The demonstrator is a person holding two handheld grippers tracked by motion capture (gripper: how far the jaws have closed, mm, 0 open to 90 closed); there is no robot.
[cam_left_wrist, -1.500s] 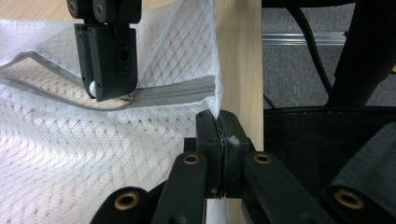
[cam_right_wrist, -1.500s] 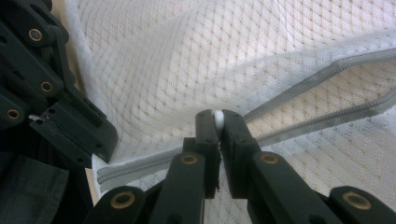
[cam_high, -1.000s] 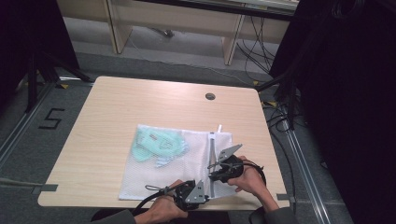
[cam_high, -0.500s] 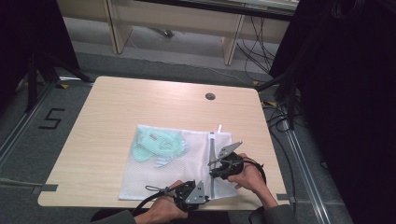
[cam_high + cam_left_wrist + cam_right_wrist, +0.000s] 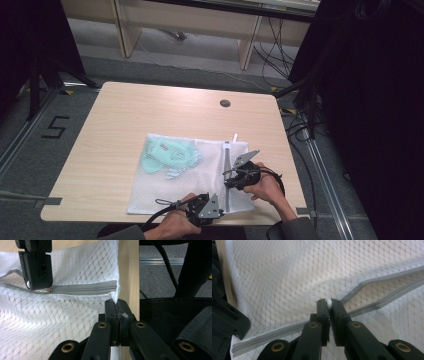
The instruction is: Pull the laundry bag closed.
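A white mesh laundry bag [image 5: 200, 175] lies flat on the wooden table [image 5: 150, 110], with a pale green garment [image 5: 170, 152] inside it. A grey zipper [image 5: 82, 288] runs along the bag's right side. My left gripper [image 5: 117, 305] is shut on the bag's corner fabric at the zipper's closed end, by the table's front edge [image 5: 220, 212]. My right gripper [image 5: 328, 303] is shut on the white zipper pull [image 5: 328, 302], partway up the zipper [image 5: 229, 184]. Beyond the pull the zipper tapes [image 5: 387, 287] split apart. From the pull back to the left gripper the zipper is closed.
A round cable hole [image 5: 225, 103] sits near the table's far edge. The table's front edge [image 5: 128, 270] lies right beside the bag's corner, with a black chair [image 5: 170, 315] below it. Cables [image 5: 300, 130] run on the floor to the right.
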